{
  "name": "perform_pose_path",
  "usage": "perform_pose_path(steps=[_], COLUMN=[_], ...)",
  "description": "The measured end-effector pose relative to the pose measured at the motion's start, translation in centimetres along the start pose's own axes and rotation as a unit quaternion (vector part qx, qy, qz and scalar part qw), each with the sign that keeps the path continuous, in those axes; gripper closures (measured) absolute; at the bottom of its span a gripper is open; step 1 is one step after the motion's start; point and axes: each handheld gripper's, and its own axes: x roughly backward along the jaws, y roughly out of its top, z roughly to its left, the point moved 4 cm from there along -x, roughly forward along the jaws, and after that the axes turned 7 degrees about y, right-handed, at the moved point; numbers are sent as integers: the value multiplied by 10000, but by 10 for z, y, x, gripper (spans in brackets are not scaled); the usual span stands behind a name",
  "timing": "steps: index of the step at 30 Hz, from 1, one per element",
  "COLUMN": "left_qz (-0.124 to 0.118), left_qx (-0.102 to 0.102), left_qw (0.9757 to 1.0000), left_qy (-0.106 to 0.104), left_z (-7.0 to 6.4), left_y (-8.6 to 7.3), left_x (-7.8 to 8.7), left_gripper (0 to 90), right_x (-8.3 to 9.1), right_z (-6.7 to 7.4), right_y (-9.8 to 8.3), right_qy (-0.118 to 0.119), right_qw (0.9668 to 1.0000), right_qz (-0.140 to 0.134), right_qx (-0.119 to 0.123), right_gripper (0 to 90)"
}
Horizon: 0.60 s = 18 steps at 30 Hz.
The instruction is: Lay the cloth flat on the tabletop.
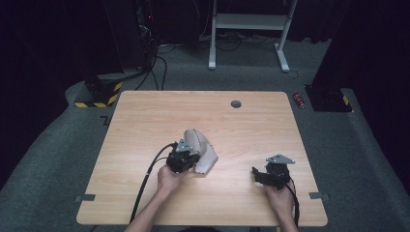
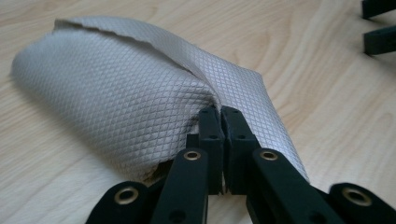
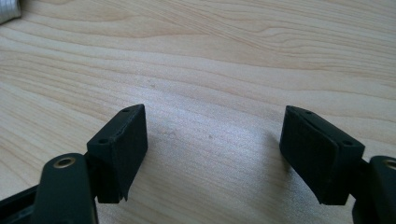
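Folding under way: left tongs (image 2: 222,114), jaws pinched tight on an edge of the grey cloth (image 2: 116,98), carry it over itself mid-tabletop (image 1: 145,116). Right tongs (image 3: 212,149) gape wide, empty; flattening the fold remains.

Wooden table (image 1: 145,116) with round grommet (image 1: 236,104) near far edge; beyond, on grey floor, red can (image 1: 300,100), white frame (image 1: 251,21), striped block (image 1: 99,94).
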Motion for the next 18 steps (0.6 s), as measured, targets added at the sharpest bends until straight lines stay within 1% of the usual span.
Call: perform_pose_path(steps=[2,3,4,5,6,8,9,10,11,12,15,16,17,18], left_qz=[-7,-7,-8,-8,-31,-51,-51,-55,-55,-45,-3,-18,-18,-77], left_qx=[-84,-84,-127,-127,-166,-201,-201,-239,-239,-290,-322,-346,-346,-252], left_qw=[9999,9999,9997,9997,9995,9991,9991,9986,9986,9980,9978,9980,9980,9985], left_qy=[-120,-120,-196,-196,-274,-367,-367,-469,-469,-556,-583,-527,-527,-476], left_z=[-9,-9,-14,-14,-20,-25,-25,-31,-31,-35,-38,-38,-38,-37], left_y=[0,0,-1,-1,-1,-2,-2,-2,-2,-4,-6,-7,-7,-9], left_x=[-2,-2,-3,-3,-4,-4,-4,-3,-3,-4,-3,-1,-1,2], left_gripper=[878,877,877,877,877,877,877,877,877,877,869,861,839,788], right_x=[0,0,0,0,0,0,0,0,0,0,0,1,1,1], right_z=[0,0,0,0,0,0,0,0,0,0,1,2,2,2], right_y=[0,0,0,0,0,0,0,0,0,0,0,0,0,0], right_qy=[0,0,0,0,-1,-1,-1,-1,-1,3,34,50,51,52], right_qw=[10000,10000,10000,10000,10000,10000,10000,10000,10000,10000,10000,10000,10000,10000], right_qz=[1,1,0,0,0,0,0,-2,-2,-3,-19,-25,-25,-24], right_qx=[1,1,2,0,0,0,0,1,1,6,30,55,55,54], right_gripper=[231,231,231,231,231,231,231,232,232,240,279,284,284,284])
